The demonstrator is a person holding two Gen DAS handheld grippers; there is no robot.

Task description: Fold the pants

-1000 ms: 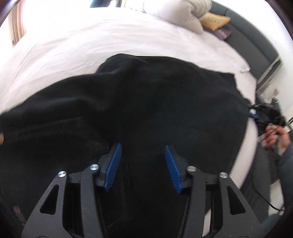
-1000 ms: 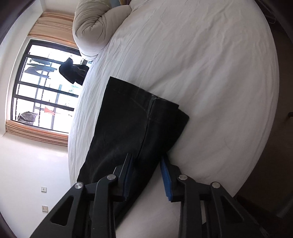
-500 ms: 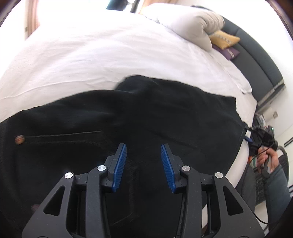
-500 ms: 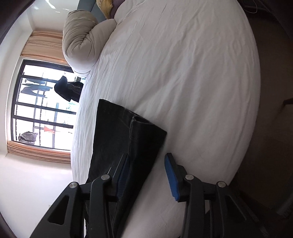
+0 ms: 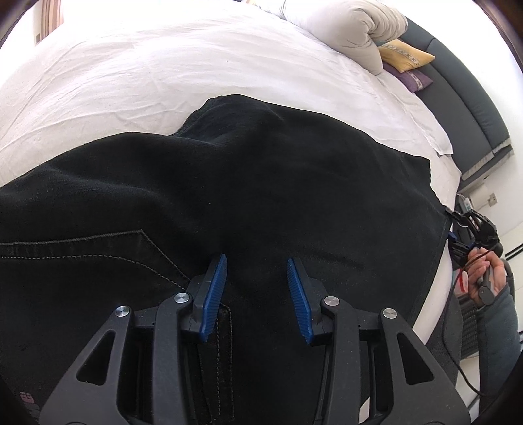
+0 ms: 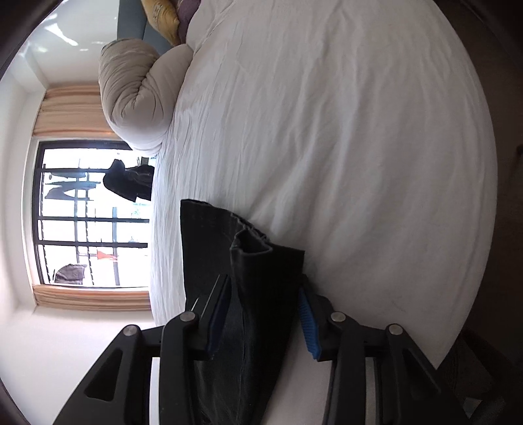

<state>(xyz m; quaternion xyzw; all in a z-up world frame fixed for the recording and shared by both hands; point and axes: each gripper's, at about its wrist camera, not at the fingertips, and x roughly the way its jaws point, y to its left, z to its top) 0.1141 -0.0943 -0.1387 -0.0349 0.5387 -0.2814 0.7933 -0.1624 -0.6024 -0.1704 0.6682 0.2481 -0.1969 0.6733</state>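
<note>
- Currently: black denim pants [image 5: 261, 183] lie spread on the white-sheeted bed [image 5: 183, 65], along its near edge; one side runs to the bed edge by the person's right hand [image 5: 483, 278].
- Left gripper [image 5: 256, 294]: black frame, blue ribbed pads, hovering over the seat area of the pants, next to the stitched pocket seam [image 5: 153, 248]. Jaws part-open, a gap between the pads and only flat fabric under them. Nothing pinched that I can see.
- Right gripper [image 6: 266, 314]: at the leg-hem end [image 6: 248, 242], which is lifted off the sheet with the hem mouth gaping. Fabric sits between the pads and the jaws are closing on it. Left pad touches the cloth; right pad sits just beside the fabric edge, and I cannot tell if it is in contact.
- Far end of bed: rolled beige duvet [image 5: 353, 29], yellow cushion [image 5: 405, 57] and purple cushion [image 5: 413, 78] against the dark headboard [image 5: 470, 108].
- Barred window [image 6: 91, 215] with tan curtains beyond the bed's far side.
</note>
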